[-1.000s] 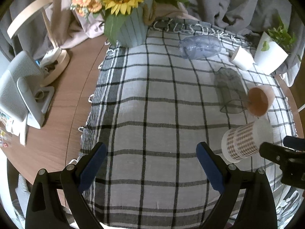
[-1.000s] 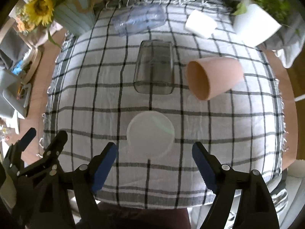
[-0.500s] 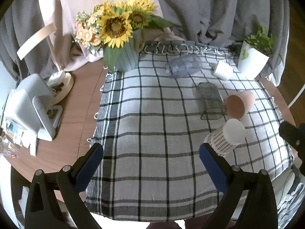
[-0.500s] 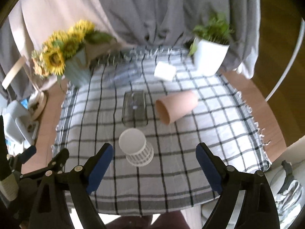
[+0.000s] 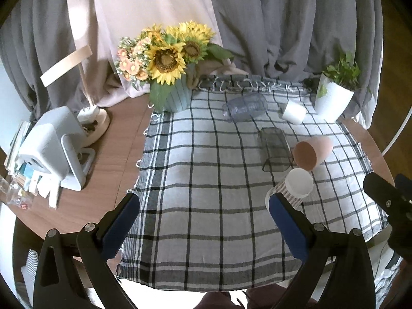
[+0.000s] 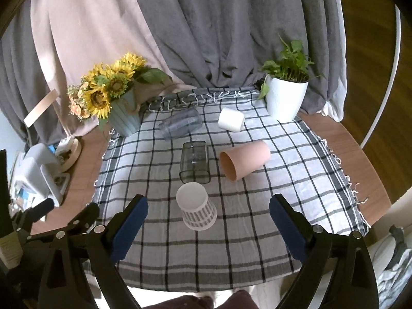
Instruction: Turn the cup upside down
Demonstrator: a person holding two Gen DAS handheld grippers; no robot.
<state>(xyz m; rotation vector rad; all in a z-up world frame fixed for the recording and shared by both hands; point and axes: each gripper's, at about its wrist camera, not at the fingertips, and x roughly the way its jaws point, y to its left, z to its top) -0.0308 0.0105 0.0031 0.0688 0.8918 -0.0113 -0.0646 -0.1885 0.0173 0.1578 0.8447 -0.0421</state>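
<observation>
white paper cup [image 6: 197, 209] with a brown checked band, standing upside down on the checked tablecloth [image 6: 231, 244], base up, rim on the cloth. sits ahead of the right gripper [image 6: 206, 228], between the lines of its two blue-padded fingers [image 6: 130, 228] but beyond their tips, not touched. right gripper spread wide, holding nothing, raised above the near part of the cloth. left gripper [image 5: 203, 228] likewise spread wide and empty, blue pads [image 5: 288, 229] well apart; same cup [image 5: 293, 189] seen just past its right finger, partly hidden behind that tip. black frame of the other tool at the right edge of the left wrist view, and at the lower left of the right wrist view.

farther ahead of the right gripper, just beyond the cup: clear square glass [image 6: 195, 162] lying on its side, mouth toward the tool. right of it, touching or nearly so, pink cup [image 6: 244, 159] also on its side, mouth toward the tool and slightly left. beyond those, clear round jar [image 6: 180, 126] on its side and small white cup [image 6: 231, 122] on its side. far right corner: white pot with a green plant [image 6: 285, 100]. far left corner: blue ribbed vase of sunflowers [image 6: 123, 116]. left of the cloth on the bare wooden table [image 5: 108, 170]: white device on a stand [image 5: 54, 152] and a lamp base [image 5: 95, 123]. grey and pale pink curtains [image 6: 206, 25] behind everything.
</observation>
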